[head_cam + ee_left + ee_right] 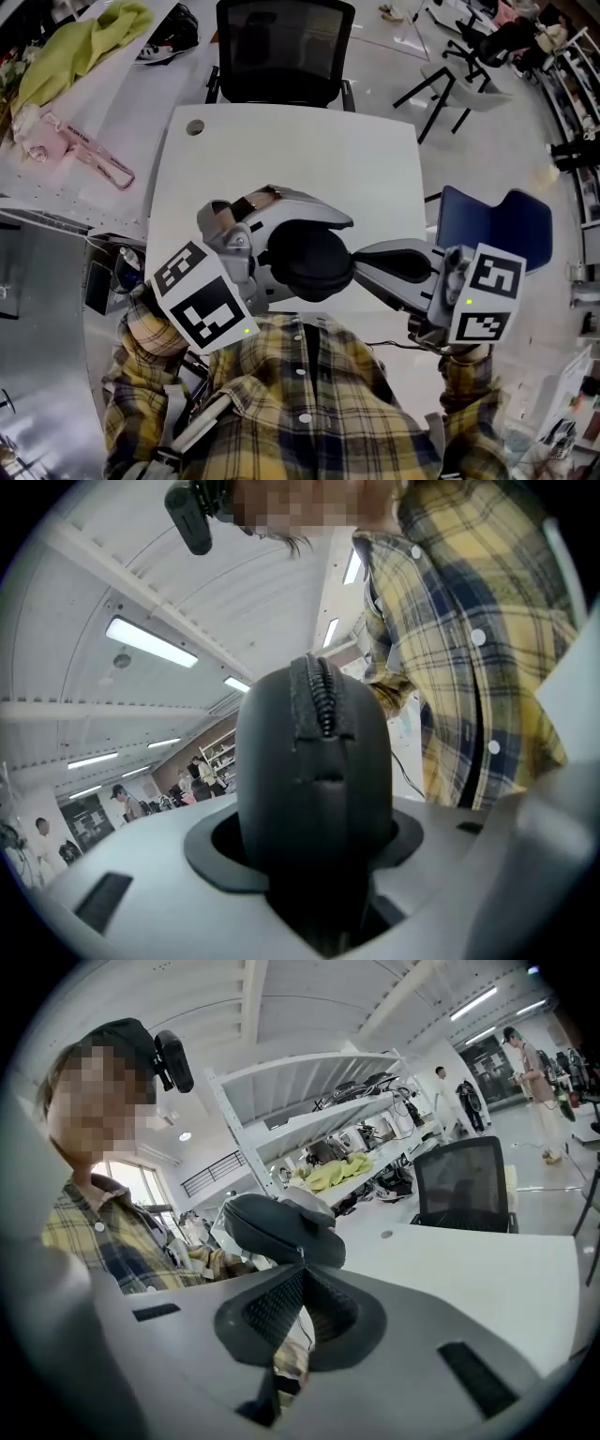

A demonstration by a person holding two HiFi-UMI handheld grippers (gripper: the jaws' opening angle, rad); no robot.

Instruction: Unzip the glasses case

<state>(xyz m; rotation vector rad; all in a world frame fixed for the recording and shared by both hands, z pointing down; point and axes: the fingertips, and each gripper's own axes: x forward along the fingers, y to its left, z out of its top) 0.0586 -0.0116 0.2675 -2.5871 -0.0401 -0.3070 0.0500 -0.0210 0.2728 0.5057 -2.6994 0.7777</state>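
A black oval glasses case (pixel 305 262) is held in the air over the near edge of the white table (pixel 291 159), close to my chest. My left gripper (pixel 274 251) is shut on the case, one jaw on each side. In the left gripper view the case (pixel 314 780) stands upright between the jaws of the left gripper (pixel 314 864), its zipper (pixel 324 697) running over the top. My right gripper (pixel 358 264) meets the case's right end. In the right gripper view the right gripper (pixel 300 1266) is shut, pinching the small zipper pull (pixel 301 1252) at the edge of the case (pixel 272 1222).
A black mesh office chair (pixel 284 47) stands at the table's far side, and a blue chair (pixel 497 223) to the right. A yellow-green cloth (pixel 82 42) and a pink object (pixel 80 148) lie on the bench at the left. The table has a cable hole (pixel 194 127).
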